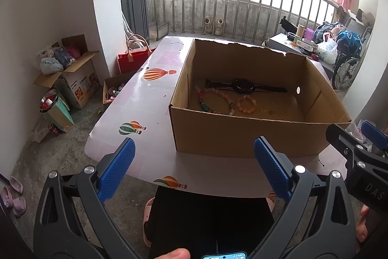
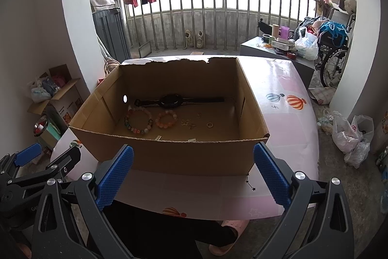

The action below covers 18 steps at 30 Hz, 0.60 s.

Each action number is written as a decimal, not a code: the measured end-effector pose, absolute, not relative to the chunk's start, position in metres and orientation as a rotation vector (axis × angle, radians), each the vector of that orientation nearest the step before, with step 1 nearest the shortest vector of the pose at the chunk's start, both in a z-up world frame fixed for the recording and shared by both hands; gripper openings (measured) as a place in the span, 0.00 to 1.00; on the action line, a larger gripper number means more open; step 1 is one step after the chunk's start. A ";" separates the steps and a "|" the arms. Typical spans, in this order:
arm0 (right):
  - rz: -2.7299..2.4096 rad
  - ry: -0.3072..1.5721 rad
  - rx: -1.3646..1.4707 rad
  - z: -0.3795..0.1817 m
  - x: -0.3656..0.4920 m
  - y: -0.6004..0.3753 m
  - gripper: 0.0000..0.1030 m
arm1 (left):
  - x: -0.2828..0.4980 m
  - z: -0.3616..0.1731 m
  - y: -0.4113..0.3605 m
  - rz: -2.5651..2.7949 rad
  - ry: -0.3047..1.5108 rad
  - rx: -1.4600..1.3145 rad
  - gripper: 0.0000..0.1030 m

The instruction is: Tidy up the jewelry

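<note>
An open cardboard box (image 1: 218, 135) (image 2: 174, 157) stands on the balloon-print table (image 1: 135, 101) (image 2: 291, 128). Inside lie a black watch (image 1: 243, 85) (image 2: 171, 100), a multicoloured bead bracelet (image 1: 213, 101) (image 2: 138, 121), an orange bead bracelet (image 1: 246, 104) (image 2: 166, 120), a gold ring (image 2: 210, 124) and small metal pieces (image 2: 188, 123). A thin dark chain (image 2: 249, 180) (image 1: 320, 160) lies on the table by the box's near right corner. My left gripper (image 1: 194, 166) and right gripper (image 2: 194, 174) hover open before the box's near wall, holding nothing.
A person's dark-clothed legs and pink slippers (image 2: 228, 229) are below the table edge. Boxes and bags (image 1: 70, 79) crowd the floor at left. A grey cabinet (image 2: 276, 52) with clutter and a wheelchair (image 2: 334, 57) stand at back right. Plastic bags (image 2: 351, 135) lie on the right floor.
</note>
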State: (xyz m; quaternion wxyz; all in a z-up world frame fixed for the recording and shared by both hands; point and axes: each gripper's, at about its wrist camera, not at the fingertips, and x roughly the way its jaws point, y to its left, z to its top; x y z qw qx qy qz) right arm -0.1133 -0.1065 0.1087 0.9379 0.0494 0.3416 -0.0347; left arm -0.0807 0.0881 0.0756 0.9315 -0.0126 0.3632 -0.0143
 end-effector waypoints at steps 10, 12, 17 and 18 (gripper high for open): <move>-0.072 0.703 0.090 0.106 -0.113 -0.108 0.94 | -0.079 0.075 0.088 -0.026 0.745 -0.031 0.92; -0.084 0.709 0.095 0.104 -0.112 -0.110 0.94 | -0.079 0.074 0.086 -0.027 0.746 -0.024 0.92; -0.094 0.708 0.101 0.105 -0.112 -0.114 0.94 | -0.079 0.076 0.085 -0.034 0.741 -0.019 0.92; -0.089 0.707 0.103 0.105 -0.112 -0.113 0.94 | -0.079 0.077 0.085 -0.035 0.739 -0.018 0.92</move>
